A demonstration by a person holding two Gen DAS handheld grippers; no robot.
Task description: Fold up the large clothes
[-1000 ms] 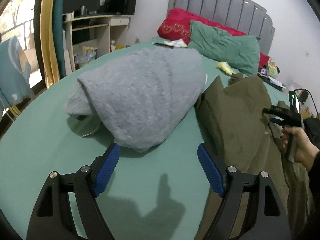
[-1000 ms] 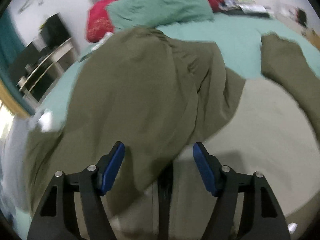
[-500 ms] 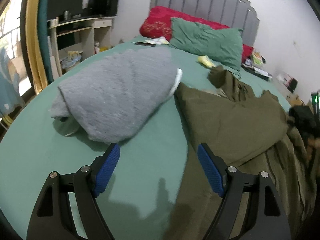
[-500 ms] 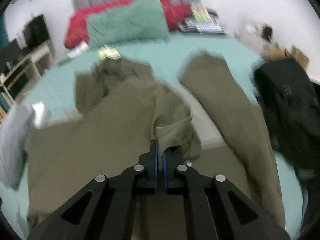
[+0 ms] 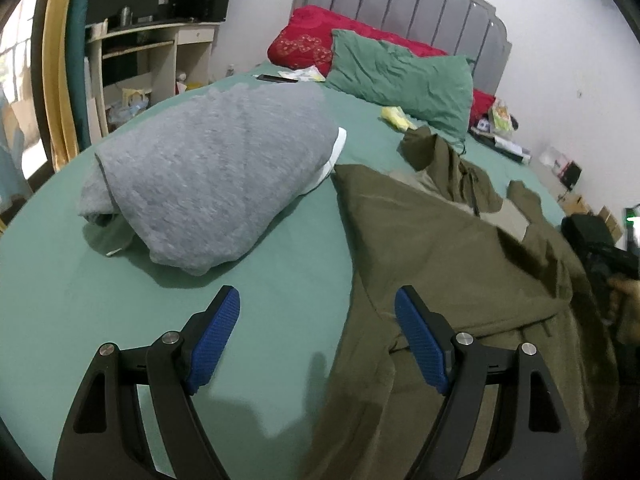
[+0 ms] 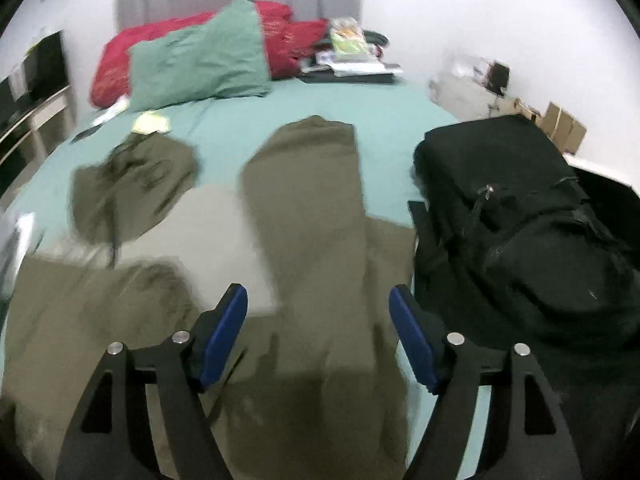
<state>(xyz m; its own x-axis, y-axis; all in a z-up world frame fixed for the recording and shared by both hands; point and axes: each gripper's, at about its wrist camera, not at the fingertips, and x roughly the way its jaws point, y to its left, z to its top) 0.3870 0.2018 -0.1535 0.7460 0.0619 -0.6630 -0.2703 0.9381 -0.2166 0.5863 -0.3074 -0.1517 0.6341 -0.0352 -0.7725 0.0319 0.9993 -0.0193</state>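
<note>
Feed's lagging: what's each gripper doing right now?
Left gripper: jaws open, holding nothing.
Right gripper: jaws have just been opening, nothing between them, above the olive jacket.

Olive garment (image 6: 304, 208) blurred, cut off below

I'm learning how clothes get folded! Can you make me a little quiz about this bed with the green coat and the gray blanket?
1. True or false: the olive jacket lies spread on the bed, with nothing between either gripper's jaws.
2. What lies right beside the jacket on its far side, seen from the right gripper? A) a black backpack B) a red suitcase C) a white basket
3. Fill in: the folded gray bundle sits ahead of the ____ gripper.

Key: 1 true; both stand open, the right one's jaws having just been opening. 2 A. 3 left.
</note>
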